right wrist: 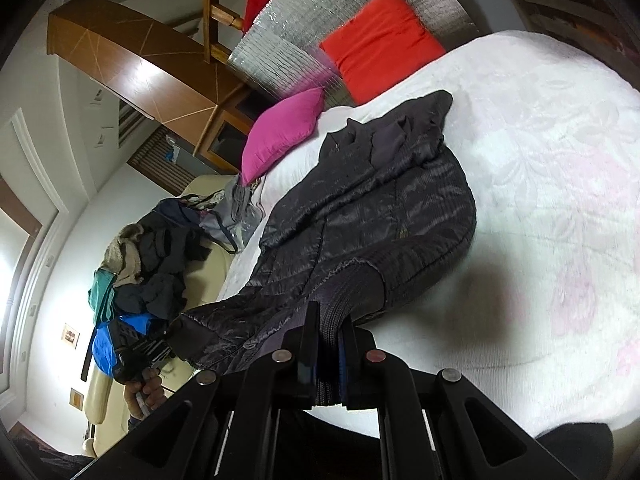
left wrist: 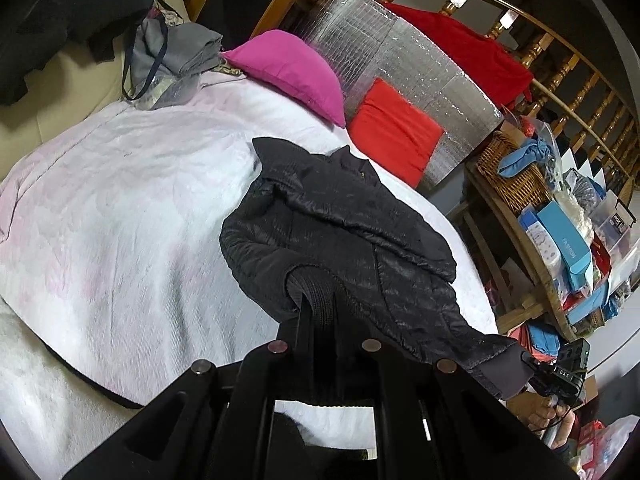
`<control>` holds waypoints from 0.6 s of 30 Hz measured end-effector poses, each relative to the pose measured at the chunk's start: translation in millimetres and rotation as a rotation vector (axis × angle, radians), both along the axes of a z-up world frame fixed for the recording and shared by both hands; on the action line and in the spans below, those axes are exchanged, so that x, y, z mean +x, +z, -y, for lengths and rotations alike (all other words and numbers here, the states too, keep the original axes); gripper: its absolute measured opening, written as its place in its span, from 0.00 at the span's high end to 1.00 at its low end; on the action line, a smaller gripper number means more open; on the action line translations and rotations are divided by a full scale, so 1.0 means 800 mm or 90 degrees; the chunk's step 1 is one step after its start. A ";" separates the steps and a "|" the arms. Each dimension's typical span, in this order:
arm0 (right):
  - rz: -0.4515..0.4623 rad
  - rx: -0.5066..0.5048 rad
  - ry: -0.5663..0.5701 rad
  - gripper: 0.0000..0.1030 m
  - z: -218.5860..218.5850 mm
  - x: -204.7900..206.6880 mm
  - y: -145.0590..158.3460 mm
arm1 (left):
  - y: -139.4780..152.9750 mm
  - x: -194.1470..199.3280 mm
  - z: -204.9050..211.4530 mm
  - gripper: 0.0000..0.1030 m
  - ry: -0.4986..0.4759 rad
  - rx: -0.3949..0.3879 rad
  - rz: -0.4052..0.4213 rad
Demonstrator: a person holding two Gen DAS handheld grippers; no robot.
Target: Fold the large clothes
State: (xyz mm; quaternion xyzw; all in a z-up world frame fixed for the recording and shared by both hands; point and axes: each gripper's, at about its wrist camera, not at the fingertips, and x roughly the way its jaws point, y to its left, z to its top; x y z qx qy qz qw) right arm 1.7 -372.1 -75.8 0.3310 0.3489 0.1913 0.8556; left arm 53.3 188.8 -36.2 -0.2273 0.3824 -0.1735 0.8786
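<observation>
Padded black jacket [left wrist: 340,220], soft, slick and bulky, hangs best by its ribbed hem, where left gripper [left wrist: 320,308] and right gripper [right wrist: 330,320] both clamp it.

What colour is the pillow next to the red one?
Pink pillow, magenta; clearest in the left wrist view.

Cloth, plastic, wood and foil

The quilted jacket [left wrist: 340,216] is black cloth with slight shine and ribbed knit hem; the bedspread [left wrist: 120,208] is soft textured cloth; the grippers are matt black plastic.
</observation>
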 end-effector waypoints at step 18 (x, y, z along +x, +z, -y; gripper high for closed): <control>0.034 -0.009 -0.005 0.92 0.002 0.031 0.038 | 0.023 0.027 0.001 0.93 0.002 -0.008 0.021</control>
